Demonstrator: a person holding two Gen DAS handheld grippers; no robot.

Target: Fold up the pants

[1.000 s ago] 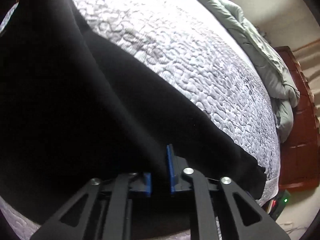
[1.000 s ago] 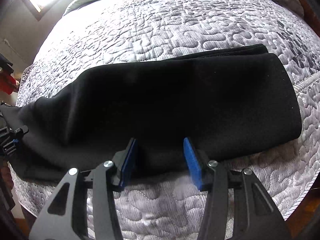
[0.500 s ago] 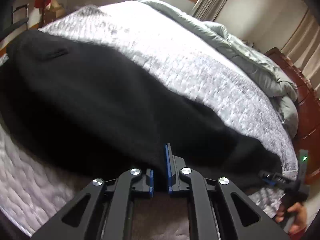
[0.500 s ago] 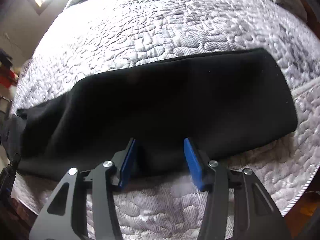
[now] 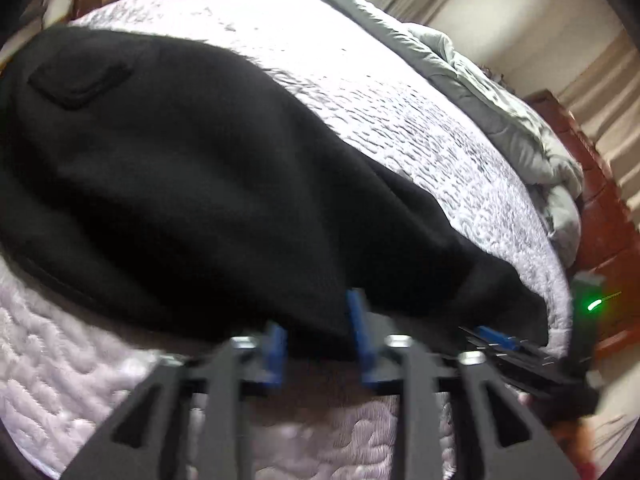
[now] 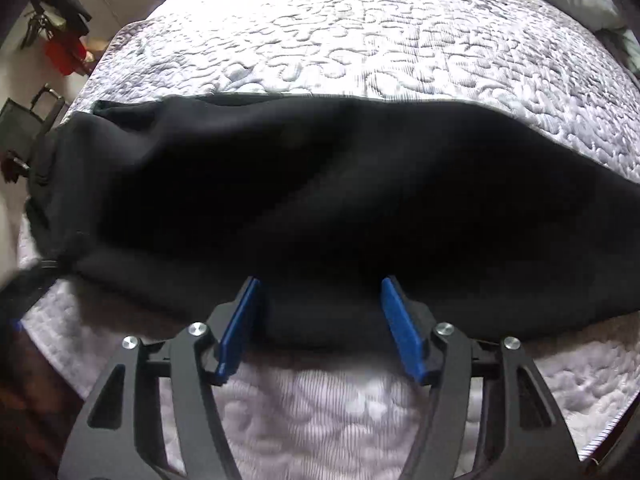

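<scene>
Quilted white bedspread (image 6: 360, 40) under unlabelled black pants (image 6: 320, 200), left tongs (image 5: 318, 332) seemingly parted, right tongs (image 6: 320, 320) spread wide.

The left gripper (image 5: 318, 336) has opened, releasing the pants (image 5: 192, 184).

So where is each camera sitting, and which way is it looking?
Left wrist: on the left gripper, looking along its fingers across the black pants on the quilted bed; the right gripper shows at the right edge.
Right wrist: on the right gripper, facing the pants lengthwise, jaws wide open at their near edge.
Both share the pants and the bed.
</scene>
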